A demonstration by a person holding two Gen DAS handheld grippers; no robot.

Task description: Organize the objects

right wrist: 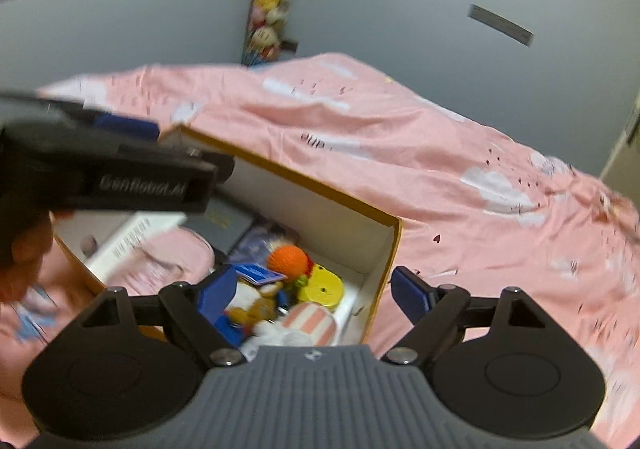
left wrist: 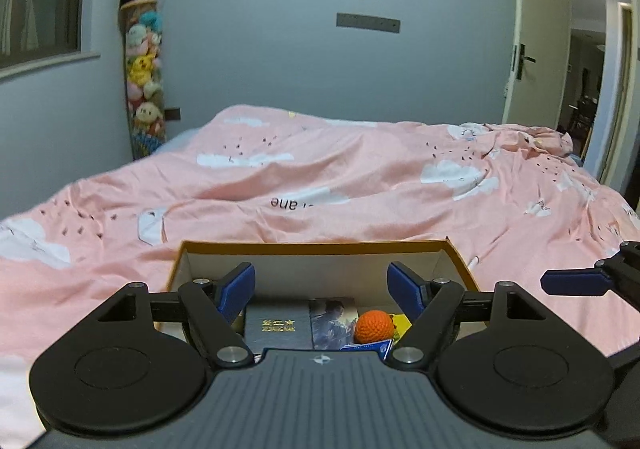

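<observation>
An open cardboard box [left wrist: 320, 249] with an orange rim and white inner walls sits on a bed covered by a pink quilt [left wrist: 320, 177] printed with white clouds. In the left wrist view the box fills the lower centre of the frame, and the left claw [left wrist: 321, 287] hangs over it with its blue-padded fingers spread apart and nothing between them. Below those fingers lie a dark grey book [left wrist: 278, 327] with gold lettering, a dark picture booklet [left wrist: 334, 319] beside it, and an orange crocheted ball [left wrist: 373, 327] to the right. In the right wrist view the right claw [right wrist: 312, 295] is also spread wide and empty, poised above the box's near right corner, where the orange ball [right wrist: 288, 258], a yellow round toy [right wrist: 326, 287], a pink-and-white striped item [right wrist: 310, 323] and a blue card [right wrist: 256, 273] are crowded together. A white book [right wrist: 132, 243] leans at the box's left. A tall net of plush toys [left wrist: 144, 69] hangs on the grey wall at the upper left.
</observation>
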